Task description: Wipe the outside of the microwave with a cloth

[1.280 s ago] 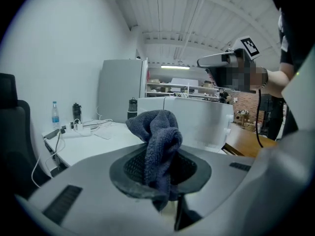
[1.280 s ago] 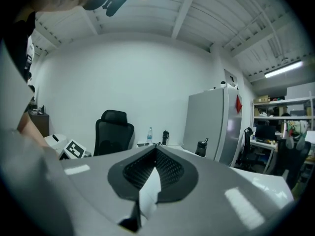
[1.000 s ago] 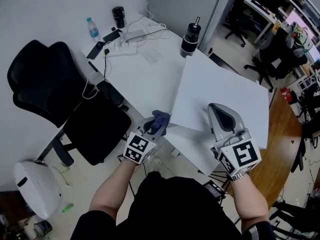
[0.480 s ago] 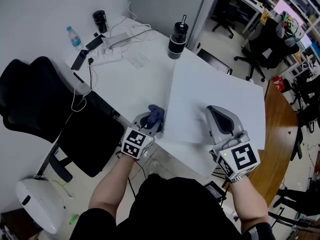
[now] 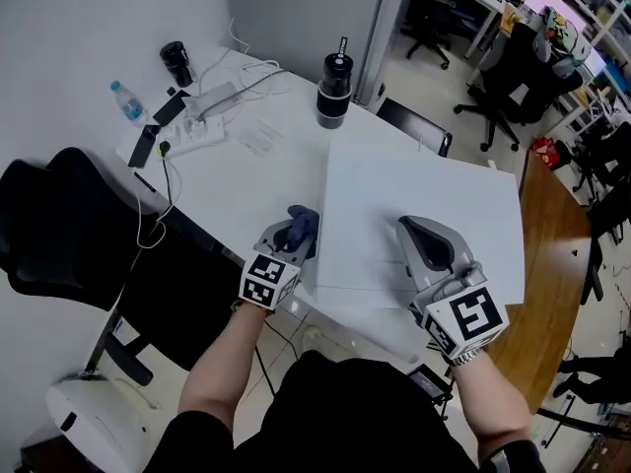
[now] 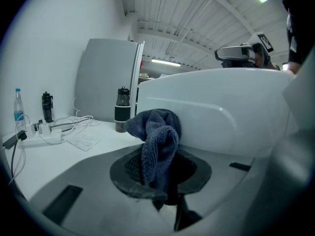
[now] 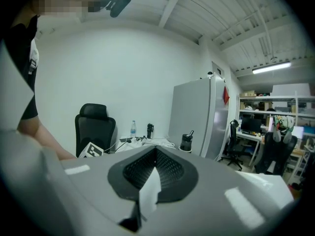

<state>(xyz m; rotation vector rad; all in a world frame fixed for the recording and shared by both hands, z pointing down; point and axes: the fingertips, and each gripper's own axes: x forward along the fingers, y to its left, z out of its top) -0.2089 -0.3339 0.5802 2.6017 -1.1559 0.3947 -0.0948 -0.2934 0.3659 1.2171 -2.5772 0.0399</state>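
The white microwave (image 5: pixel 424 195) fills the middle of the head view, seen from above. A dark blue cloth (image 5: pixel 301 227) is bunched against its left side near the front corner. My left gripper (image 5: pixel 293 236) is shut on it. In the left gripper view the cloth (image 6: pixel 157 141) hangs from between the black pads, with the microwave's white wall (image 6: pixel 221 122) just behind it. My right gripper (image 5: pixel 426 239) hovers over the microwave's top near the front edge. Its jaws are together with nothing held, as the right gripper (image 7: pixel 155 173) view shows.
The white desk (image 5: pixel 246 166) left of the microwave bears a black tumbler (image 5: pixel 333 92), a water bottle (image 5: pixel 126 101), a black cup (image 5: pixel 177 64) and a power strip with cables (image 5: pixel 197 126). A black office chair (image 5: pixel 69 225) stands at the left, a wooden tabletop (image 5: pixel 557 264) at the right.
My left gripper has slid the cloth from the microwave's front left corner along its left side. The right gripper has shifted slightly over the top.
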